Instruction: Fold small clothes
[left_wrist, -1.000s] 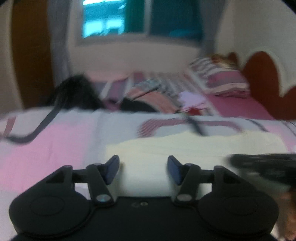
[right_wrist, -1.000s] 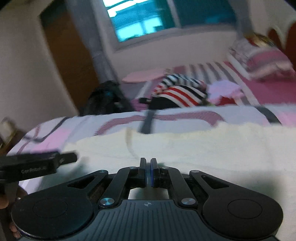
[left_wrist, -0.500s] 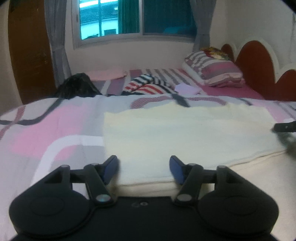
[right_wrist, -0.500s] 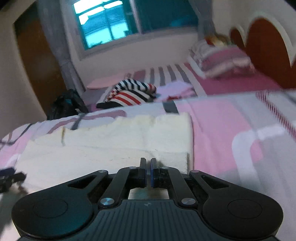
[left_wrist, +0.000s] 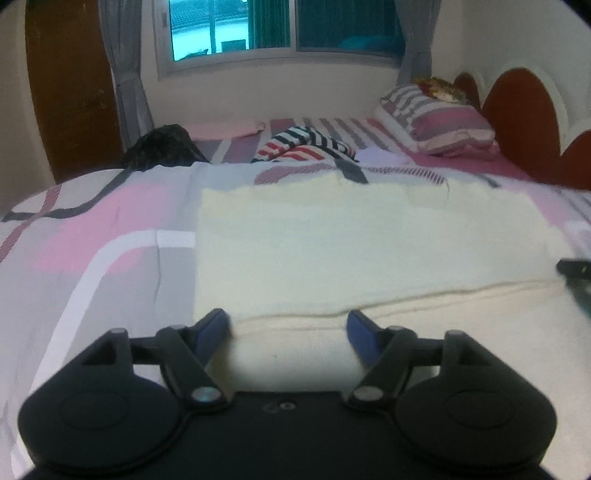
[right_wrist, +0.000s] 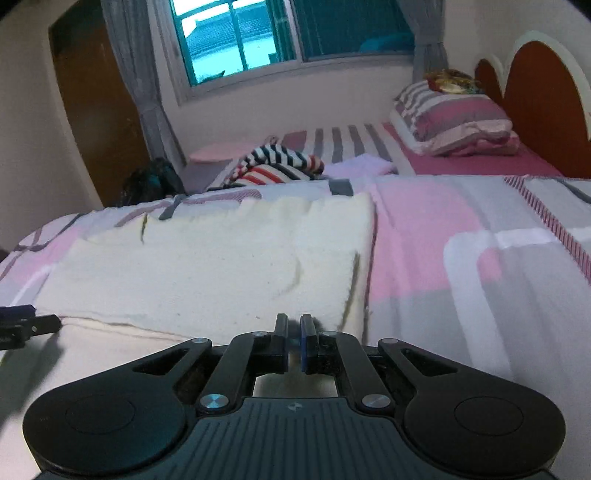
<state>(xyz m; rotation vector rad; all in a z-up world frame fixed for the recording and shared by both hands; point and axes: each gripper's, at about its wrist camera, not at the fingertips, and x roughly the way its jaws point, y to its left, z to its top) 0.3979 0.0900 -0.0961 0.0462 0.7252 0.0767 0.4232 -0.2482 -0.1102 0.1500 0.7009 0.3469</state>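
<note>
Two grippers: both reach over a cream cloth (left_wrist: 369, 251) spread on a bed (left_wrist: 92, 258) with a pink, grey and white cover.
Cloth: it lies flat in the middle of the bed, an upper layer folded over a lower one, the fold's edge running across just ahead of both grippers; its near part is hidden under the gripper bodies in both views.
Left gripper (left_wrist: 288, 328): the jaws stand well apart and are opening; the blue pads (left_wrist: 212, 328) sit over the cloth's near left corner with cloth below the gap, and neither pad presses on it.
Right gripper (right_wrist: 294, 334): the jaws are all but closed, only a thin slit between them; they sit at the cloth's near right corner, and whether any cloth is pinched in the slit cannot be made out.
Cut off: in each view the other gripper shows only as a dark tip at the frame's edge.
Far end of bed: a striped garment (right_wrist: 280, 164) in red, white and navy lies heaped, with a pale lilac piece (right_wrist: 360, 166) beside it and a dark bundle (left_wrist: 162, 147) to the left, too dim to identify.
Head of bed: a striped pillow (right_wrist: 454, 118) rests against a red headboard (right_wrist: 543, 92), something patterned atop it, blurred.
Behind: a window (left_wrist: 284, 26) with grey curtains.
</note>
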